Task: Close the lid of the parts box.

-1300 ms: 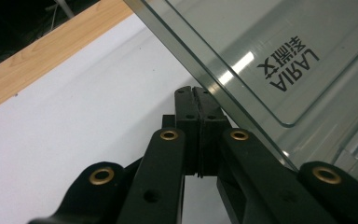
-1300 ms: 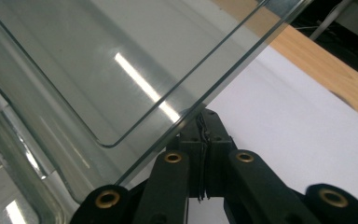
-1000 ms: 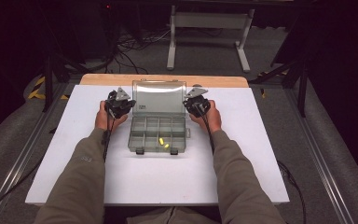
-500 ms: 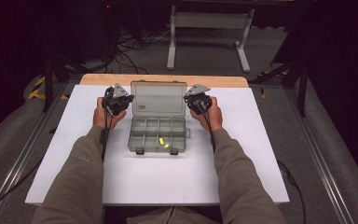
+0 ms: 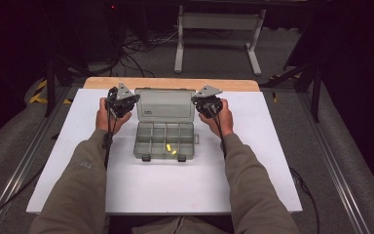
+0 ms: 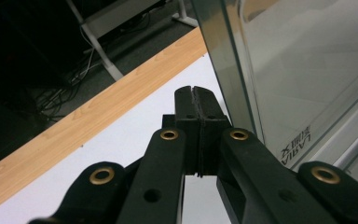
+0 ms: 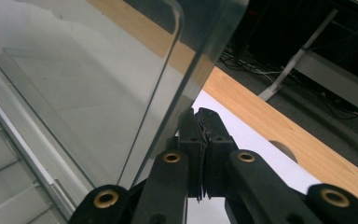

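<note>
Left gripper [image 6: 196, 93]: your jaws are pressed together with nothing between them, the tips just beside the left edge of the lid [image 6: 307, 70]. In the high view this gripper [image 5: 121, 100] sits at the lid's left side, held in your left hand [image 5: 108, 119].

Right gripper [image 7: 200, 116]: jaws likewise clenched on nothing, tips close against the lid's right edge [image 7: 200, 60]; whether they touch it, you cannot tell. In the high view it [image 5: 207, 100] flanks the lid on the right, in your right hand [image 5: 221, 119].

Box [image 5: 165, 141]: clear plastic, compartmented, near the middle of the white table [image 5: 165, 190], front latches towards you. The lid [image 5: 165, 103] stands raised behind the tray, tilted back, a small label low on its left.

Contents: two small yellow pieces [image 5: 170, 148] in the front compartments, right of centre. Other cells look empty.

Surroundings: wooden strip [image 5: 170, 84] along the table's far edge; metal stand [image 5: 216, 34] and cables on the floor beyond.

Progress, as a judgement: the box is open and the lid is near its full swing. What is left is to let the lid settle and draw both grippers off it.

Change from a second ago: the lid then leaned forward over the tray and showed as a shallow band; it now stands further back and shows more of its face. Your grippers have followed it rearward and slightly apart. Tray and yellow pieces have not shifted.
</note>
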The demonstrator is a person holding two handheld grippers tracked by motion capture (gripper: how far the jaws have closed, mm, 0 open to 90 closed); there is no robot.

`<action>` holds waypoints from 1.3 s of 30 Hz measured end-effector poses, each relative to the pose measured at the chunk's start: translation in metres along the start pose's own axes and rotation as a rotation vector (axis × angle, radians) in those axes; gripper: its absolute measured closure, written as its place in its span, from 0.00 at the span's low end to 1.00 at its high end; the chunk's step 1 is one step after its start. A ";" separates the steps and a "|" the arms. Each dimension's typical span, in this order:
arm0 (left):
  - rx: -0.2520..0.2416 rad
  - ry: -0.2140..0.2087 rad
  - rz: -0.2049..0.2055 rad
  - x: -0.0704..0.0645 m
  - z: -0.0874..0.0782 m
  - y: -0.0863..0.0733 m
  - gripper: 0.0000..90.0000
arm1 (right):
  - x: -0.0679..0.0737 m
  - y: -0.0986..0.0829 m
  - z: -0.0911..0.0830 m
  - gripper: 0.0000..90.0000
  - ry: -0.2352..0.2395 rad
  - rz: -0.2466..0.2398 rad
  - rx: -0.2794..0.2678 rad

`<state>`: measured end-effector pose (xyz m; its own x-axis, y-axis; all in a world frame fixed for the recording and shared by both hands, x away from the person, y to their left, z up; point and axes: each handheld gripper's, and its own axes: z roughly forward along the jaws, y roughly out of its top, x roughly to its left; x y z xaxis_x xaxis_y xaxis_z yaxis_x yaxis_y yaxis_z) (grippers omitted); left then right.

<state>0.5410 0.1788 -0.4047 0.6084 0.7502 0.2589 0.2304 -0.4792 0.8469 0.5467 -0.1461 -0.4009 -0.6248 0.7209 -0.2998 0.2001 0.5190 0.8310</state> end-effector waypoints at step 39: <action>-0.057 0.008 0.074 -0.002 -0.030 0.024 0.99 | 0.005 0.018 -0.028 1.00 -0.011 -0.025 -0.086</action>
<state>0.5228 0.1796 -0.3706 0.6160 0.7172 0.3257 0.1409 -0.5071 0.8503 0.5262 -0.1461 -0.3739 -0.6206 0.7131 -0.3260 0.1186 0.4963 0.8600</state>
